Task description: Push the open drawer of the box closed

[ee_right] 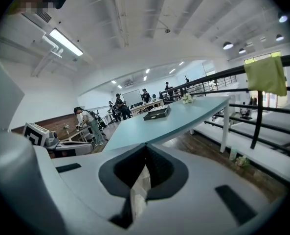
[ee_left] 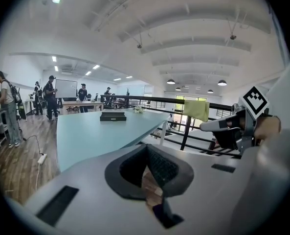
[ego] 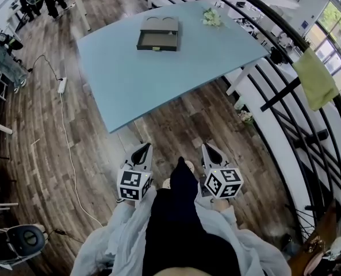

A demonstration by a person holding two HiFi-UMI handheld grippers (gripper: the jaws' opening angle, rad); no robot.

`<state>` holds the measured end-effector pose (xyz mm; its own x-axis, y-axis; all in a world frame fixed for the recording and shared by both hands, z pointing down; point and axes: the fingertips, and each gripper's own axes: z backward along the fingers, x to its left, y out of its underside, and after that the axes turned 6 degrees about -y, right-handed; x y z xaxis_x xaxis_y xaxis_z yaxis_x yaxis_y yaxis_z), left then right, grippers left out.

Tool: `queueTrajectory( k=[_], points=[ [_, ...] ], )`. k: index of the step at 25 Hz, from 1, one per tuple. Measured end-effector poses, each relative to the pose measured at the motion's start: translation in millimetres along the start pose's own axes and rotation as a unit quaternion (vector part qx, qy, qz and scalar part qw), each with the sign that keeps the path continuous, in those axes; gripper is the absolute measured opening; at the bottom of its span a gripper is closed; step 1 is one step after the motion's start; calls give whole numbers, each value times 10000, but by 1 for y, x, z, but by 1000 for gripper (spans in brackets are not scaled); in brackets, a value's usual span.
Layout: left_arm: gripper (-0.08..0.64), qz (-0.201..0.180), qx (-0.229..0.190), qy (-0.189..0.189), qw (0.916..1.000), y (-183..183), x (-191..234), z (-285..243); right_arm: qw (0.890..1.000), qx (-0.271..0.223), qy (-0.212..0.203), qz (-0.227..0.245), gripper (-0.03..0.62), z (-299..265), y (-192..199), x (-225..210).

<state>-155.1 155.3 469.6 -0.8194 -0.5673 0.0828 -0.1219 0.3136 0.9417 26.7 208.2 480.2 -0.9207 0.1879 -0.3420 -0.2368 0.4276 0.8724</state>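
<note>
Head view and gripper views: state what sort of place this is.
Probably an open-plan office or workshop, perhaps on an upper floor. A large light-blue table stands on wood flooring beside a black railing. A whiteboard and several people are further back.

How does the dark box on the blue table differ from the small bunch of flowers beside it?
The box is dark, flat and rectangular; the flowers are a pale, irregular bunch. The box is clearly larger than the flowers. The box has its drawer pulled open toward the viewer and stands in from the edges, while the flowers lie close to the far right edge of the table. Both rest on that table, apart from each other.
</note>
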Motion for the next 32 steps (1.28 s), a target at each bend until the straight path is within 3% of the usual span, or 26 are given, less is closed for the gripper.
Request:
queueTrajectory(
  k=[11,15,22,32],
  points=[
    [25,99,-155,-206,9996,-8,18,-16,9999,70,-121,37,5,-20,-6,-3],
    [143,125,-143,-125,9997,-15,20,-30,9999,59,-160,20,5,-35,-16,-11],
    [164,157,47,-227,9996,-16,37,-62,9994,155,-296,63,5,-72,-31,-22],
    [189,264,-1,-489,9985,-50,71,-135,9981,244,-535,200,5,-146,-80,-54]
  ],
)
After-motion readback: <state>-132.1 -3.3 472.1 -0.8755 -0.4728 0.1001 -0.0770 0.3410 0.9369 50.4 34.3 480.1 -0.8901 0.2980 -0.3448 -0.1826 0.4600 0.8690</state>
